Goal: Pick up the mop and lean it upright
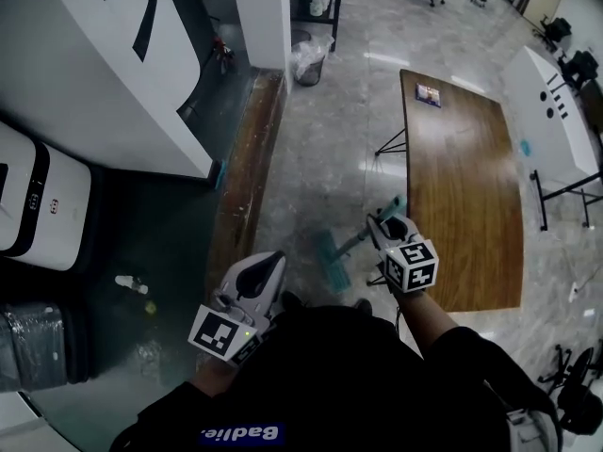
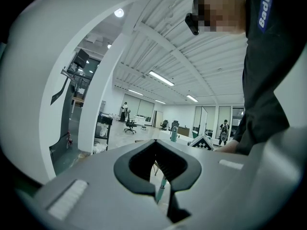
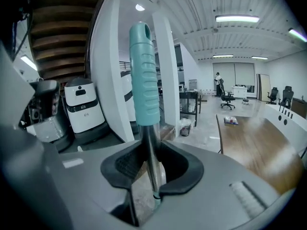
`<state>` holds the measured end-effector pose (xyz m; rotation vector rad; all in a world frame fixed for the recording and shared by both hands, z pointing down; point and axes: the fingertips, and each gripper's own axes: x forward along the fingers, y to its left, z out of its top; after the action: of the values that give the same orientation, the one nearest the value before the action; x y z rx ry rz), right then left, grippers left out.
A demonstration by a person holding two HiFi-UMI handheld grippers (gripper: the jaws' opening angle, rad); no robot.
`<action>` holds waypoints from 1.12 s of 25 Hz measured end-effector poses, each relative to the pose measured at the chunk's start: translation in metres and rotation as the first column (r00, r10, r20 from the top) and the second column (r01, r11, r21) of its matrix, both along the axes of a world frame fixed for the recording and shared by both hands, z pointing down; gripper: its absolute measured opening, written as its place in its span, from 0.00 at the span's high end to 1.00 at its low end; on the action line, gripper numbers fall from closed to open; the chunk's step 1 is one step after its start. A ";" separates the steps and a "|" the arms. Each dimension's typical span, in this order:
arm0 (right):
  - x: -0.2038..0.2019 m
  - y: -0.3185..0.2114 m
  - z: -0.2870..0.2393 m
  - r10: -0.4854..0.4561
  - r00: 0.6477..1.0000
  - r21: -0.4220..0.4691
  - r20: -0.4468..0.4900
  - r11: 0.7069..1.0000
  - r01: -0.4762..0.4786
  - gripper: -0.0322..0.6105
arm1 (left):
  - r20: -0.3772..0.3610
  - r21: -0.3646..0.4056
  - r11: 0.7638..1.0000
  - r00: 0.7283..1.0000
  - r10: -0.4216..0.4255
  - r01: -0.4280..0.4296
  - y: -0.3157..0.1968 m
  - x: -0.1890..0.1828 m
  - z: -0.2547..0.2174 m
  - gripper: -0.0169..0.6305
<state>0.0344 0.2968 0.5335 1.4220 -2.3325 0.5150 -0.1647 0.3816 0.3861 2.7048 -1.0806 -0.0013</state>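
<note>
R gripper (image 3: 148,146) pinches the mop (image 3: 151,169) by its metal pole, just below the teal grip (image 3: 144,75), pads tight on both sides. Grip end sticks up past the jaws. In head view the pole slants down-left to the mop head (image 1: 332,257), low over the floor (image 1: 320,149) near the table (image 1: 466,196) edge; can't tell if the head touches the floor. L gripper (image 1: 267,264) is well apart from the mop, close to the person's body. Its jaws are pressed together w/ nothing b/w them, and the pole shows only beyond them.
</note>
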 end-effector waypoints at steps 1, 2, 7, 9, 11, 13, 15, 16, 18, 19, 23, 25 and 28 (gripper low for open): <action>-0.004 0.003 -0.010 -0.008 1.000 0.016 0.004 1.000 0.008 0.78 | -0.004 0.003 1.000 1.000 0.007 -0.007 -0.001 0.000 -0.001 0.95; -0.007 0.006 -0.020 -0.016 1.000 0.032 0.007 0.999 0.016 0.78 | -0.008 0.007 1.000 1.000 0.015 -0.015 -0.002 -0.001 -0.002 0.95; -0.025 0.023 -0.069 -0.032 0.999 0.112 0.041 0.993 0.028 0.79 | -0.033 0.020 0.998 0.998 0.054 -0.053 -0.004 -0.001 -0.006 0.95; -0.034 0.029 -0.086 -0.035 0.998 0.139 0.060 0.990 0.027 0.79 | -0.040 0.021 0.998 0.997 0.067 -0.067 -0.004 -0.002 -0.005 0.95; -0.040 0.034 -0.100 -0.043 0.997 0.168 0.071 0.985 0.030 0.79 | -0.048 0.029 0.996 0.996 0.080 -0.079 -0.005 0.000 -0.005 0.95; -0.046 0.038 -0.113 -0.056 0.995 0.194 0.077 0.980 0.040 0.79 | -0.057 0.044 0.995 0.994 0.088 -0.086 -0.006 0.003 -0.010 0.95; -0.052 0.039 -0.126 -0.071 0.994 0.214 0.084 0.975 0.052 0.79 | -0.053 0.049 0.995 0.994 0.094 -0.091 -0.006 0.005 -0.010 0.95; -0.055 0.039 -0.131 -0.079 0.993 0.223 0.087 0.973 0.058 0.79 | -0.050 0.051 0.995 0.994 0.094 -0.091 -0.007 0.005 -0.011 0.95; -0.062 0.037 -0.140 -0.098 0.991 0.238 0.094 0.968 0.074 0.79 | -0.045 0.056 0.995 0.995 0.090 -0.087 -0.010 0.007 -0.013 0.95; -0.065 0.036 -0.142 -0.109 0.989 0.245 0.097 0.966 0.083 0.79 | -0.043 0.060 0.995 0.995 0.087 -0.084 -0.012 0.007 -0.014 0.95; -0.078 0.030 -0.144 -0.155 0.982 0.262 0.105 0.957 0.123 0.79 | -0.015 0.081 0.994 0.997 0.079 -0.078 -0.017 0.013 -0.015 0.95; -0.082 0.027 -0.145 -0.183 0.977 0.264 0.107 0.953 0.150 0.79 | 0.008 0.087 0.993 0.997 0.079 -0.079 -0.018 0.019 -0.020 0.95; -0.086 0.017 -0.148 -0.217 0.969 0.266 0.116 0.947 0.180 0.79 | 0.039 0.086 0.994 0.998 0.057 -0.061 -0.024 0.021 -0.017 0.95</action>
<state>-0.0517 0.3138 0.3857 1.2681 -2.7026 0.2764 -0.1433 0.3575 0.3692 2.8245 -1.0333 0.0108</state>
